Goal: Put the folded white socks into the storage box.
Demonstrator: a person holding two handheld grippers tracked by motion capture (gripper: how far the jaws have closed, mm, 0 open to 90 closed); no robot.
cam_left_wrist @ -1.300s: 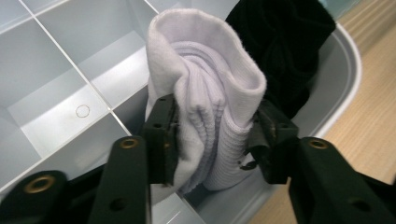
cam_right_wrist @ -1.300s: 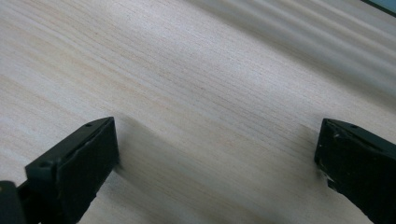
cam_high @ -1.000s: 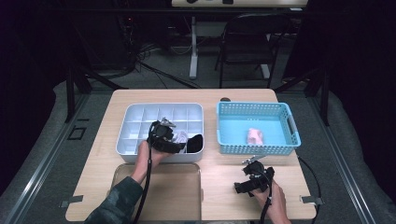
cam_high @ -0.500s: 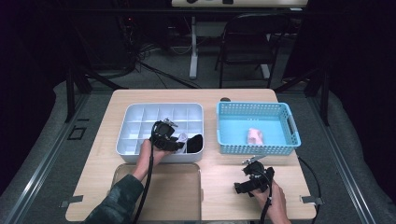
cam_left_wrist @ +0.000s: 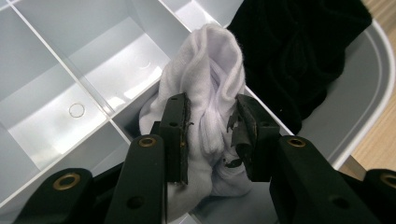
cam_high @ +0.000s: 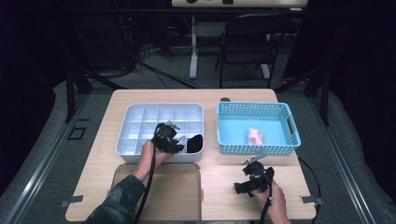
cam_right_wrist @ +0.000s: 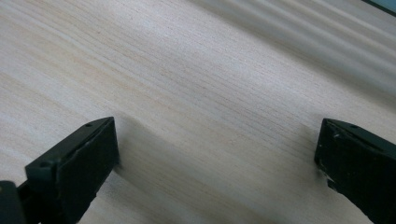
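From above, a pale wooden table stands on grey floor in a dark room, chair behind. The left gripper reaches into the white tray; the right gripper rests apart, below the blue basket.

Left gripper view — the jaws, just closing, pinch a white sock over a tray divider, black cloth just beyond.

Right gripper view — jaws wide over bare wood grain.

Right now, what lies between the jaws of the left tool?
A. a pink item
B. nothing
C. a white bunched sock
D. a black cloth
C: in the left gripper view the left tool has its jaws pressed on the white bunched sock in the grey divided tray.
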